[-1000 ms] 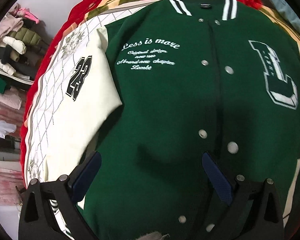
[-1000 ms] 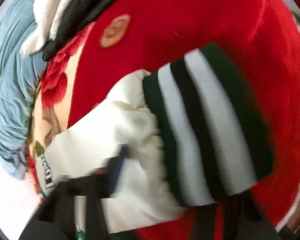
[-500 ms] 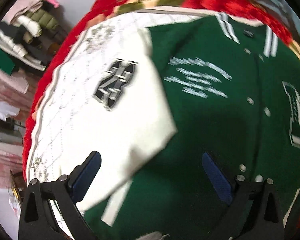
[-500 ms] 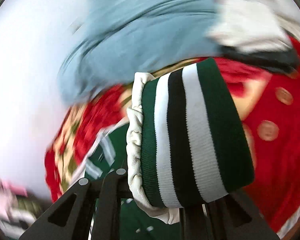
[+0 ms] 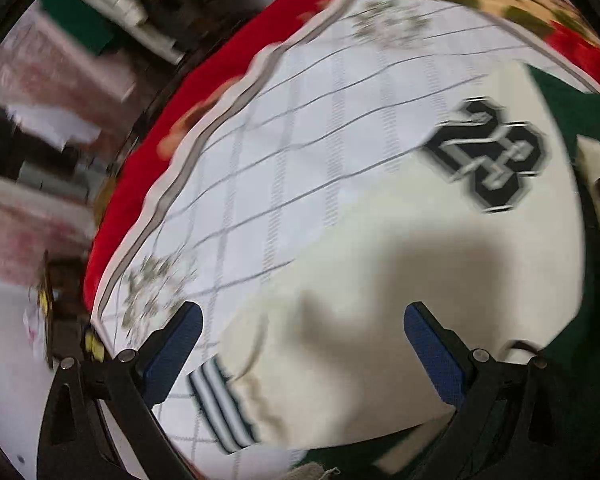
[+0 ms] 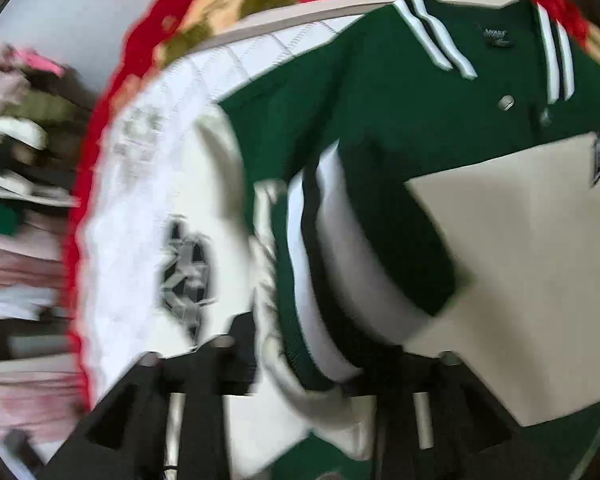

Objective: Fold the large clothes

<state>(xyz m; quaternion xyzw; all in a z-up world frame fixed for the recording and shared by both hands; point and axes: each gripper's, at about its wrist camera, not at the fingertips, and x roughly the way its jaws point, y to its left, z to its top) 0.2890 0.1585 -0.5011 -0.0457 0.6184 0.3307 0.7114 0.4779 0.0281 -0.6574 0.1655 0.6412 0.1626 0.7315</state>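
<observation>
A green varsity jacket point(image 6: 388, 92) with cream sleeves lies face up on a bed. In the left wrist view its cream sleeve point(image 5: 380, 280) with the black "23" patch point(image 5: 488, 156) fills the middle, its striped cuff point(image 5: 224, 412) near my left gripper point(image 5: 304, 344), which is open and empty just above the sleeve. My right gripper point(image 6: 300, 364) is shut on the other sleeve's striped green cuff point(image 6: 340, 264) and holds it over the jacket's chest; that cream sleeve point(image 6: 540, 280) lies folded across the green front.
The jacket rests on a white quilted cover point(image 5: 300, 120) over a red floral blanket point(image 5: 148, 152). Shelves with piled clothes point(image 6: 16, 168) stand to the left, beyond the bed edge.
My right gripper has carried the striped cuff from the red blanket over onto the jacket's chest, folding that sleeve across. My left gripper has swung left from the green front to the "23" sleeve.
</observation>
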